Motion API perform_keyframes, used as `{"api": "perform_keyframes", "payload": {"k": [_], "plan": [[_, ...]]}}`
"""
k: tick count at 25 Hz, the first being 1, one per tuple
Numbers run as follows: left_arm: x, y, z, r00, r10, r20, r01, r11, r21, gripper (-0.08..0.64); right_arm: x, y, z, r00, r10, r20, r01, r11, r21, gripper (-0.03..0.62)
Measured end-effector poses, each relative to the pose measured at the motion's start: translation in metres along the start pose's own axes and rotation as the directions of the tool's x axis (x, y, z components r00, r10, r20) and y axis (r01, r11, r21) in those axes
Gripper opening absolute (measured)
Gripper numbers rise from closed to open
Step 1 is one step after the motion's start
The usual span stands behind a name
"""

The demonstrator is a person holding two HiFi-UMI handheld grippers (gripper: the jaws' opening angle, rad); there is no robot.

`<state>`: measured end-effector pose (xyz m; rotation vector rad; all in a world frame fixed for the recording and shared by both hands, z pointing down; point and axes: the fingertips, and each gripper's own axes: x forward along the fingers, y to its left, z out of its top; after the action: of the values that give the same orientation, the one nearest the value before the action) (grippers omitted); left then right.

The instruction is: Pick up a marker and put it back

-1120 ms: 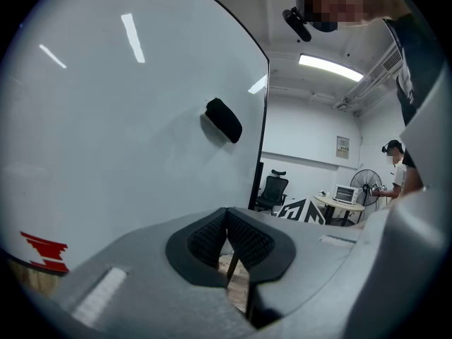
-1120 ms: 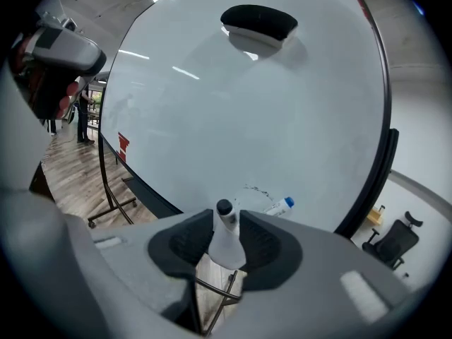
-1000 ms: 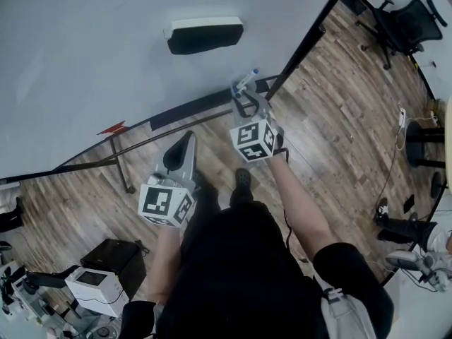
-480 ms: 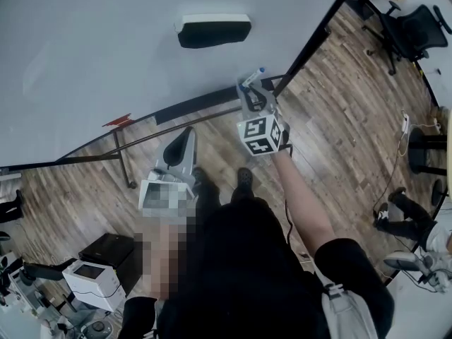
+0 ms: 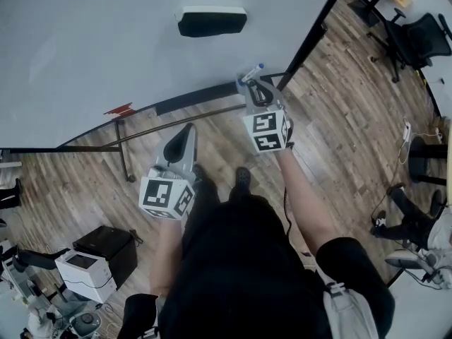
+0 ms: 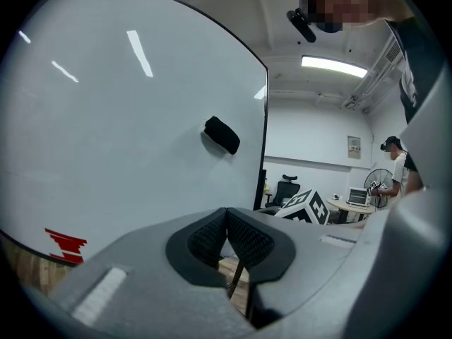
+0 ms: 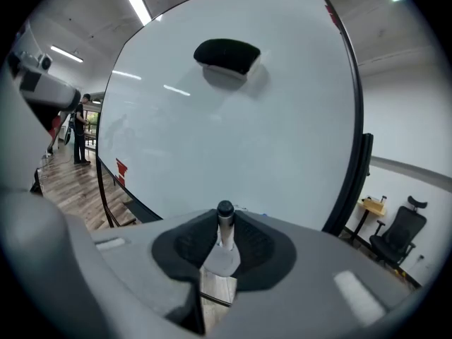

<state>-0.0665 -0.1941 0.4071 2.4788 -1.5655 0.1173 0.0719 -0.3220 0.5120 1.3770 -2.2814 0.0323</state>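
The pick-up looks nearly done: the right gripper [image 5: 253,85], upper centre of the head view at the whiteboard [image 5: 99,48] edge, is closing its jaws on the marker [image 7: 224,226] between its pads; putting it back is left. The left gripper [image 6: 227,224], lower left, has its jaws together on nothing.

Bright ceiling strip light [image 6: 332,65] overhead; fisheye edges bend, corners go dark.

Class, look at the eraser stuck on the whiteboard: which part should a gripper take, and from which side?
Probably its middle, with the jaws across its short width. The eraser is a long, narrow bar lying flat against the whiteboard, so only its long edges offer a hold. Come straight at the board's face.
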Motion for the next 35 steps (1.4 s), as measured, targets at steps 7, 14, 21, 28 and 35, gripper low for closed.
{"api": "perform_keyframes", "payload": {"k": [7,14,21,28,35], "plan": [[-0.013,-0.019,-0.004,0.999,0.047,0.022,-0.047,0.999,-0.008,0.011,-0.029,-0.011,0.026,0.992,0.029,0.125,-0.037,0.997,0.061,0.075],[-0.023,-0.025,0.005,0.998,0.049,0.044,-0.049,0.999,0.0,0.011,-0.06,-0.018,0.053,0.979,0.021,0.203,-0.042,0.994,0.102,0.075],[-0.029,-0.023,0.01,0.999,-0.014,0.049,0.013,1.0,0.014,0.011,-0.093,-0.014,0.07,0.969,-0.018,0.245,-0.021,0.988,0.154,0.075],[-0.043,-0.019,0.016,0.992,-0.116,0.057,0.115,0.993,0.013,0.011,-0.14,0.008,0.08,0.967,-0.071,0.244,0.017,0.976,0.216,0.075],[-0.05,-0.005,0.025,0.974,-0.218,0.06,0.217,0.976,0.021,0.011,-0.188,0.037,0.094,0.962,-0.127,0.242,0.058,0.96,0.273,0.075]]}}
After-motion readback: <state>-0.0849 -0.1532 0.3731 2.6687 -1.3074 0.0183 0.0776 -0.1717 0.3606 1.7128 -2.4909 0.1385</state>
